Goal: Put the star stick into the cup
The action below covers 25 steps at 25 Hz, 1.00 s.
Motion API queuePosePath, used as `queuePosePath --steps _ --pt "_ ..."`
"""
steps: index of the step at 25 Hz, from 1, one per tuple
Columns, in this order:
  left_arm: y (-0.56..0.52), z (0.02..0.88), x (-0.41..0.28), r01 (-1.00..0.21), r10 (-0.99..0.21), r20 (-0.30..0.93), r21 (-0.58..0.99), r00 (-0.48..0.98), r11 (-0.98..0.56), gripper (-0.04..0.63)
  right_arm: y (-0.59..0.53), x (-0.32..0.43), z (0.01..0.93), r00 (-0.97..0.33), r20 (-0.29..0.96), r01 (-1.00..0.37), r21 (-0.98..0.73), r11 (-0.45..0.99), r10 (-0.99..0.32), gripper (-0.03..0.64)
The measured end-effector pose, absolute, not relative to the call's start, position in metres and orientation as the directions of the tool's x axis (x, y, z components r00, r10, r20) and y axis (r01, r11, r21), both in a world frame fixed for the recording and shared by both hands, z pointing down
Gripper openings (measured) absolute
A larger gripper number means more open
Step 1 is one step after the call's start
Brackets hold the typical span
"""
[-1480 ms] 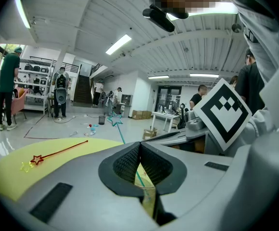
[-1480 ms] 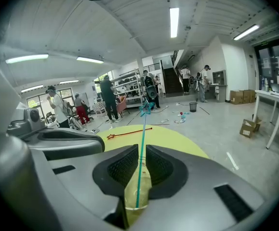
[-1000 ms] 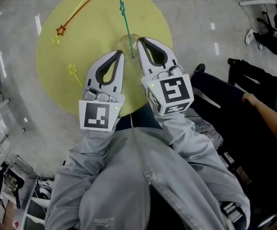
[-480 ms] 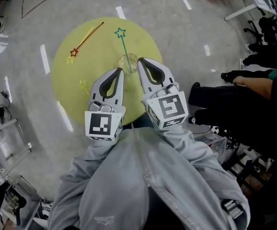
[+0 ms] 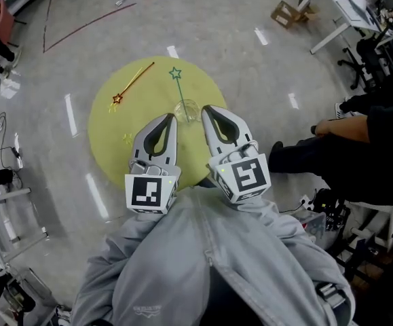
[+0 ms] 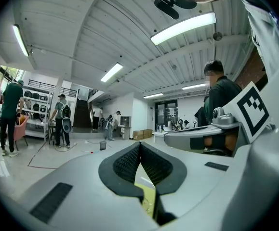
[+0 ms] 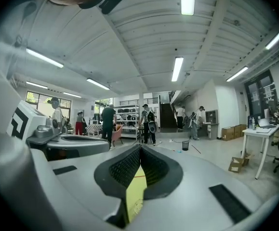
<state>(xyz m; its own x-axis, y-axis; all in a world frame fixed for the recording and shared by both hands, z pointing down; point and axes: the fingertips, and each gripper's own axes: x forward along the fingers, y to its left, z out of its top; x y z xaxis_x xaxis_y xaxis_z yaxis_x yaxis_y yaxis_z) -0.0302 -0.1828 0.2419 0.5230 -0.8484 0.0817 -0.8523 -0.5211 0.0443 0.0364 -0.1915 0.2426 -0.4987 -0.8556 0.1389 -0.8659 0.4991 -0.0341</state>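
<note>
A clear cup (image 5: 186, 110) stands on the round yellow table (image 5: 111, 138), and a green star stick (image 5: 178, 87) leans up out of it. Farther left on the table lies a red star stick (image 5: 132, 85). A yellow star stick (image 5: 126, 140) lies faintly by the left gripper. My left gripper (image 5: 170, 118) and right gripper (image 5: 206, 110) hover side by side just short of the cup, both shut with nothing in them. In the left gripper view the gripper (image 6: 139, 144) shows closed jaws, and so does the gripper (image 7: 140, 147) in the right gripper view.
A seated person (image 5: 359, 124) is close on the right. A small wooden stool (image 5: 288, 11) and a white desk (image 5: 335, 19) stand at the back right. Metal racks (image 5: 6, 216) line the left. Several people stand far off in both gripper views.
The head view has risen, so the table looks smaller and sits lower in the frame. Both grippers stay shut by the cup, and the green stick stays in it.
</note>
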Motion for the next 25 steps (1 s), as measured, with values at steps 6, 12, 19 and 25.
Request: queuePosePath --steps 6,12,19,25 --pt "-0.164 0.217 -0.031 -0.859 -0.858 0.040 0.038 0.512 -0.511 0.017 -0.168 0.040 0.220 -0.503 0.105 -0.864 -0.024 0.504 -0.858 0.034" --pt "-0.153 0.214 -0.028 -0.863 -0.862 0.032 0.043 0.506 -0.504 0.017 -0.155 0.042 0.222 -0.520 0.118 -0.853 -0.033 0.520 -0.846 0.032" --pt "-0.144 0.215 -0.027 -0.860 -0.860 0.030 0.043 0.509 -0.508 0.017 -0.147 0.037 0.221 -0.547 0.115 -0.836 -0.026 0.548 -0.829 0.032" --pt "-0.136 0.214 -0.022 -0.857 -0.857 0.025 0.036 0.515 -0.514 0.017 -0.139 0.039 0.221 -0.553 0.111 -0.833 -0.027 0.553 -0.826 0.032"
